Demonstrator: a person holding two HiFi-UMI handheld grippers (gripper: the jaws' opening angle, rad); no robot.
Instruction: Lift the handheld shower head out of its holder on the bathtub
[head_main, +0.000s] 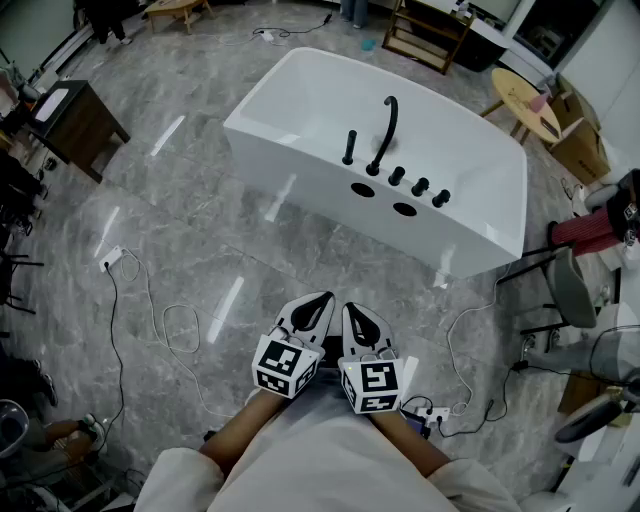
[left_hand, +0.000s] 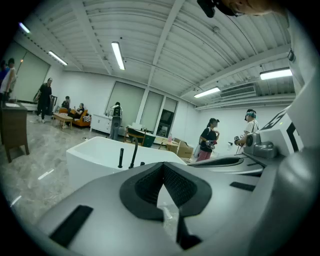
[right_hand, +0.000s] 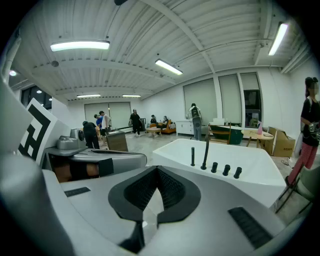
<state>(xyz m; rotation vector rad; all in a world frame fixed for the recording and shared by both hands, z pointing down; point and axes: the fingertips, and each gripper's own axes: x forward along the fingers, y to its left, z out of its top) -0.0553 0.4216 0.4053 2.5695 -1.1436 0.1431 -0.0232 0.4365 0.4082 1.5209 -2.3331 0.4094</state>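
**Position.** The left gripper (head_main: 321, 302) and right gripper (head_main: 351, 311) sit side by side close to the person's body, well apart from the bathtub (head_main: 300, 172).

**Gripper state.** In the left gripper view the left gripper (left_hand: 163, 168) has its pads together with nothing between them. The right gripper (right_hand: 157, 173) is likewise closed and empty.

**Task item.** The handheld shower head (head_main: 349, 147) stands upright in its holder on the tub deck. It is just beside the curved spout (head_main: 385, 128), on the side away from the 3 knobs (head_main: 419, 186). It appears untouched.

**Assessment.** The step in hand is the approach; no part of the lift has begun.

**Recommendations.**
1. Close the gap to the tub, minding the cables (head_main: 180, 330) on the floor.
2. Open the jaws of 1 gripper before reaching. The left looks better placed, since the spout crowds the other side.
3. Clamp across the upright body, then draw it straight up along its own axis.
4. A hose probably trails below, so expect drag.
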